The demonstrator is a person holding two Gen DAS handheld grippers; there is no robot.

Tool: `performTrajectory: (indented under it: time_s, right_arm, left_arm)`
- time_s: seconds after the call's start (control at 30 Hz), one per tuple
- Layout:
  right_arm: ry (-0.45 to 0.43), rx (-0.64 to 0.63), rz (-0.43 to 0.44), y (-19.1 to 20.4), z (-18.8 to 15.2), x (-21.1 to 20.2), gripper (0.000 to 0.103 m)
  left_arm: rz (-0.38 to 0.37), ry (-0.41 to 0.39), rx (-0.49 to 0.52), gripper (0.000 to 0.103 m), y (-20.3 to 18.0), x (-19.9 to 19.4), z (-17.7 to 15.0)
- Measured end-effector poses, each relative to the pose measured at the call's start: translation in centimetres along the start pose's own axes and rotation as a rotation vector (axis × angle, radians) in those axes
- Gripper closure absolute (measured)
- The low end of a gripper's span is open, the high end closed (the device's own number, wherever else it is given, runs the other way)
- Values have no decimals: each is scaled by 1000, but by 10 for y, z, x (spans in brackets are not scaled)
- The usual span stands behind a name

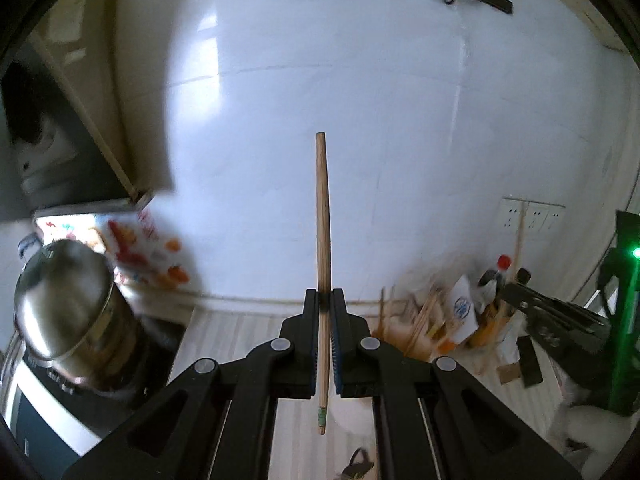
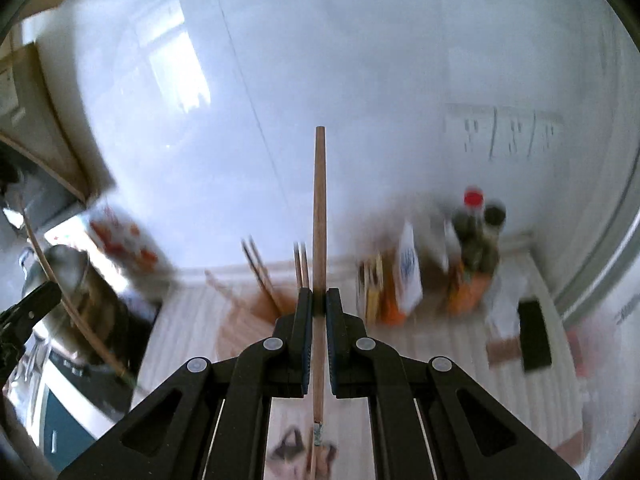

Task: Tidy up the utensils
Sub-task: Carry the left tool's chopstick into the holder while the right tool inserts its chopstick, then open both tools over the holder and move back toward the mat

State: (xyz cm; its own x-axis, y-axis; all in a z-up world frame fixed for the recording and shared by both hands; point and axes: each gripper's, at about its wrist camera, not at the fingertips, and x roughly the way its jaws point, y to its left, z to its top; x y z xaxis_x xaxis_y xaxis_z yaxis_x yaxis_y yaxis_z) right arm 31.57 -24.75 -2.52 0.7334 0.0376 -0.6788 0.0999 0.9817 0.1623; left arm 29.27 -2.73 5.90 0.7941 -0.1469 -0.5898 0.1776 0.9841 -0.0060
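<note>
My left gripper (image 1: 325, 298) is shut on a wooden chopstick (image 1: 322, 216) that stands upright between its jaws, raised above the counter. My right gripper (image 2: 319, 296) is shut on a second wooden chopstick (image 2: 319, 208), also upright. A wooden holder with several chopsticks (image 2: 264, 280) stands on the counter just beyond and left of the right gripper; it also shows blurred in the left wrist view (image 1: 416, 320). The right gripper (image 1: 560, 308) shows at the right edge of the left wrist view, and the left gripper (image 2: 28, 312) with its chopstick at the left edge of the right wrist view.
A steel pot (image 1: 68, 300) sits on a stove at the left. Condiment bottles and packets (image 2: 472, 256) crowd the back right corner under wall sockets (image 1: 532, 218). A dark flat object (image 2: 534, 336) lies at the right. The white tiled wall (image 1: 360, 100) is ahead.
</note>
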Motion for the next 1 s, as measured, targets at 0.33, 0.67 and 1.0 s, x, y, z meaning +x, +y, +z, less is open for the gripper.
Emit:
performTrajectory:
  time_s: [0.33,0.67,1.0]
  right_arm:
    - [-140,65,28,1,47,46,96]
    - [-157,192,75,-24,31,94,96]
    - [-75,113,99,-17,19,129,96]
  left_arm:
    - [-40,62,27,100,-42,78,28]
    - [-44,146,0,100,-46,134,16]
    - [39,209,-3,86,-21,147,-2]
